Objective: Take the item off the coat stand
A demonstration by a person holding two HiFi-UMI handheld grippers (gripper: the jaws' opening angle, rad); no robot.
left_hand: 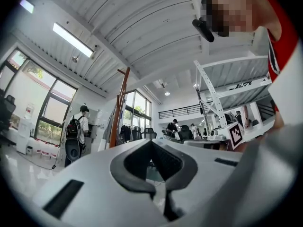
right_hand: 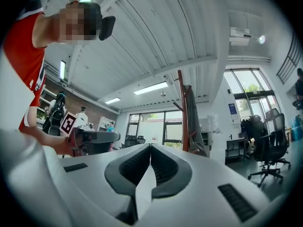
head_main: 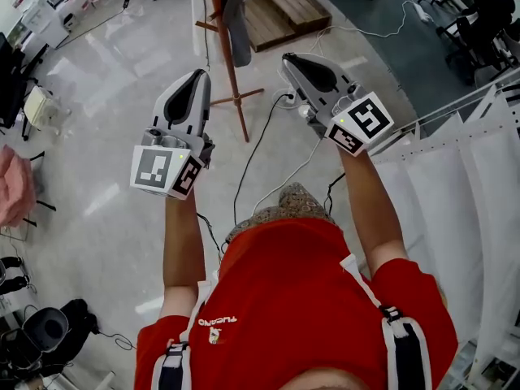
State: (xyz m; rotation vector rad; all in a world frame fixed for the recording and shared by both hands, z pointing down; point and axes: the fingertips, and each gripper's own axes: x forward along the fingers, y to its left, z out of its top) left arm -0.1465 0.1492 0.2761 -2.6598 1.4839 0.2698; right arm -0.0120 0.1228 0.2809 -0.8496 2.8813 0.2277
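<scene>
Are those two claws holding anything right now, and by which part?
Nothing is held. The left gripper and right gripper are both shut and empty; the grey garment hangs on the coat stand, apart from them.

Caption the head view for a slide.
Left gripper and right gripper, both shut and empty, point toward a wooden coat stand hung with a grey garment.

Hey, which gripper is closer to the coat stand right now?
Left, though only slightly, going by the head view. The left gripper sits just left of the coat stand pole. The right gripper is farther off on the pole's right.
</scene>
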